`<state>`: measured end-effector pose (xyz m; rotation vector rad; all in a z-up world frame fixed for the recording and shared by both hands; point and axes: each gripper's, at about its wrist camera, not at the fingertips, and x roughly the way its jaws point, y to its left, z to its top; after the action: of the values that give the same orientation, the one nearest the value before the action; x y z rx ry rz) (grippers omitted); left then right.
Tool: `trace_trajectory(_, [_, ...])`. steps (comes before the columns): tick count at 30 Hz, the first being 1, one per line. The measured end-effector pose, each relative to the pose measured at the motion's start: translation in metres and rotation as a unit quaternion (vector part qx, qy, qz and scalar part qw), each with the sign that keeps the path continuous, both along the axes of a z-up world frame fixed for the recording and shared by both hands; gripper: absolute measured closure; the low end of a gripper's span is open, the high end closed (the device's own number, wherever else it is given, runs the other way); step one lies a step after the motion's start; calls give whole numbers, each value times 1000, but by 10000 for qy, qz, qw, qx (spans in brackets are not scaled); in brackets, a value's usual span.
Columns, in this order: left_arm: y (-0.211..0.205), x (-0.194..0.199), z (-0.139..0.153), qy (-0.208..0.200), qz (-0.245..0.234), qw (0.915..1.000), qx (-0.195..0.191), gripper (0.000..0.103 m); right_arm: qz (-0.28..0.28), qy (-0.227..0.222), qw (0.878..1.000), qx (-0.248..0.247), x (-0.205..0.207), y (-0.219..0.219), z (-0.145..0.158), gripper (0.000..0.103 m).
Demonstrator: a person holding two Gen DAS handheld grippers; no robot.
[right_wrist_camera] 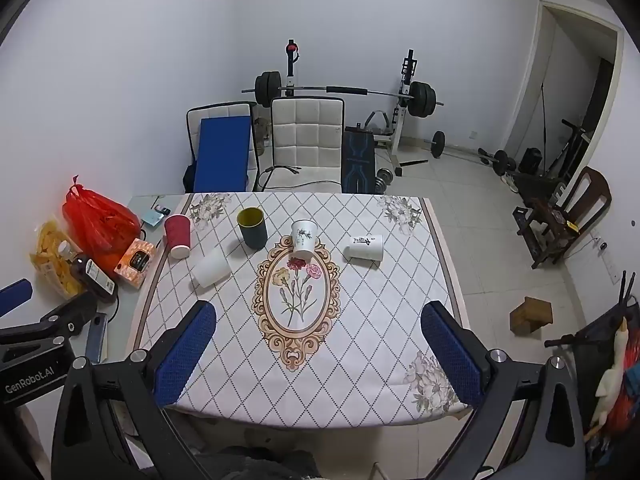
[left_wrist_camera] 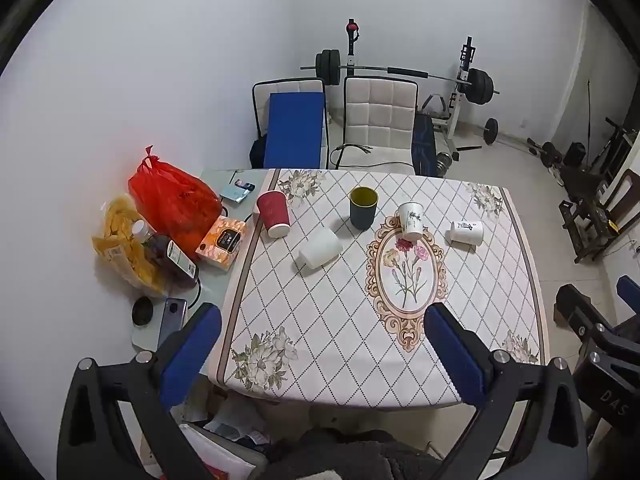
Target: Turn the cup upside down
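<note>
Several cups stand or lie on the patterned tablecloth (left_wrist_camera: 340, 320). A red ribbed paper cup (left_wrist_camera: 273, 213) (right_wrist_camera: 177, 235) looks upside down at the left. A dark cup with a yellow inside (left_wrist_camera: 363, 207) (right_wrist_camera: 252, 227) stands upright. A plain white cup (left_wrist_camera: 320, 247) (right_wrist_camera: 212, 268) lies on its side. A white cup with a plant print (left_wrist_camera: 411, 219) (right_wrist_camera: 303, 238) stands upright at the centre. A white cup with black writing (left_wrist_camera: 466, 232) (right_wrist_camera: 365, 247) lies on its side at the right. My left gripper (left_wrist_camera: 322, 348) and right gripper (right_wrist_camera: 318, 350) are open, empty, and above the table's near edge.
On the table's bare left strip are a red plastic bag (left_wrist_camera: 174, 200), a bag of yellow snacks (left_wrist_camera: 120, 240), a bottle (left_wrist_camera: 168, 252), an orange box (left_wrist_camera: 222, 242) and a phone (left_wrist_camera: 172, 318). Two chairs (left_wrist_camera: 378, 120) and a barbell rack (left_wrist_camera: 464, 80) stand behind the table.
</note>
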<state>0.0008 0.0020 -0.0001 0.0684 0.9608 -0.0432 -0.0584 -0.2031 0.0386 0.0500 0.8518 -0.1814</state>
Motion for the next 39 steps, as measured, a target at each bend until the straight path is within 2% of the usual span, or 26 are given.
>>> trace_trajectory(13, [10, 6, 8, -12, 10, 10000, -53, 0, -39, -39, 10000, 42, -2, -3, 1, 0])
trace_trajectory(28, [1, -1, 6, -77, -23, 10000, -22, 0, -32, -70, 10000, 52, -6, -8, 8, 0])
trace_trajectory(39, [2, -2, 6, -106, -24, 9999, -17, 0, -57, -93, 9999, 65, -2, 2, 12, 0])
